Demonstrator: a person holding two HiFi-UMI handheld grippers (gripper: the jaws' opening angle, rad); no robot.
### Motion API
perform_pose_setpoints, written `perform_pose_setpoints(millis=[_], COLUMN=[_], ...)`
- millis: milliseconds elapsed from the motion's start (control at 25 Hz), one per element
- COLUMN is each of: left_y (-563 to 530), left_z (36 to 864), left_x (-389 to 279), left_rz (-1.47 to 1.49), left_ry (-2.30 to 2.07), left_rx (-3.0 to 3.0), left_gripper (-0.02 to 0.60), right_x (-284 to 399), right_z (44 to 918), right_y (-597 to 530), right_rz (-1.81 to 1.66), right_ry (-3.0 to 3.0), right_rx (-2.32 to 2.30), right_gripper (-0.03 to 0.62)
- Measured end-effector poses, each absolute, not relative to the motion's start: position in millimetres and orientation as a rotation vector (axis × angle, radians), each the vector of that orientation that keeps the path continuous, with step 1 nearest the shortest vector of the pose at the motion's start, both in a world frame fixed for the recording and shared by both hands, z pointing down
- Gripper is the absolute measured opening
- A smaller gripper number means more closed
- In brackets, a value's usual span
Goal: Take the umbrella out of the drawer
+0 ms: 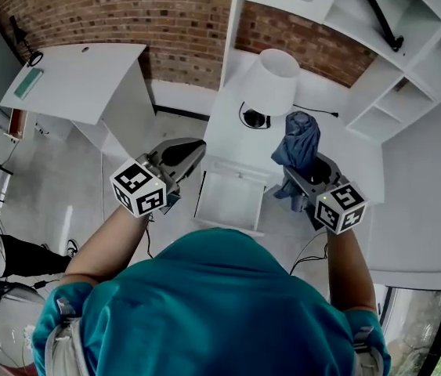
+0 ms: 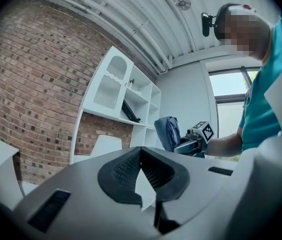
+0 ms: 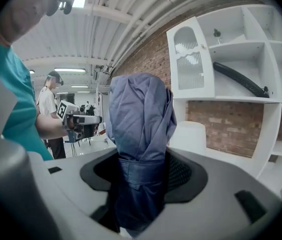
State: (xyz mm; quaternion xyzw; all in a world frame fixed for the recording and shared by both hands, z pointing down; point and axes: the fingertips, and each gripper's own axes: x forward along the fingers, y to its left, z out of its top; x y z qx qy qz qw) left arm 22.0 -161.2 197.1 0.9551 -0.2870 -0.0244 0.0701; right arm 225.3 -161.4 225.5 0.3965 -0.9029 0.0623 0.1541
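In the head view my right gripper (image 1: 304, 175) is shut on a folded blue umbrella (image 1: 298, 142) and holds it upright above the white cabinet top, right of the open white drawer (image 1: 232, 200). The right gripper view shows the umbrella (image 3: 141, 124) clamped between the jaws of this gripper (image 3: 143, 159), its strap band at pad level. My left gripper (image 1: 191, 152) hovers just left of the drawer. Its jaws (image 2: 141, 153) meet at the tips and hold nothing. The left gripper view also catches the umbrella (image 2: 168, 132) in the right gripper (image 2: 192, 143).
A white lamp (image 1: 272, 81) with a black cable stands behind the drawer. White shelving (image 1: 412, 77) at the right holds a long black object (image 1: 378, 12). A white desk (image 1: 75, 81) stands at the left against the brick wall. Another person (image 3: 47, 100) stands far off.
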Motion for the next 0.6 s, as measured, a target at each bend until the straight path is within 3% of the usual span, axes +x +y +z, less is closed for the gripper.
perform_pose_setpoints(millis=[600], left_y=[-165.9], left_z=[121.7], left_x=[28.3], left_rz=[-0.168], left_ry=[-0.884], left_rx=[2.915], left_gripper=[0.014], right_x=[275.1], right_z=[122.6], right_y=[-154.9], right_rz=[0.107], right_ry=[-2.735], right_rx=[1.302], right_gripper=[0.259])
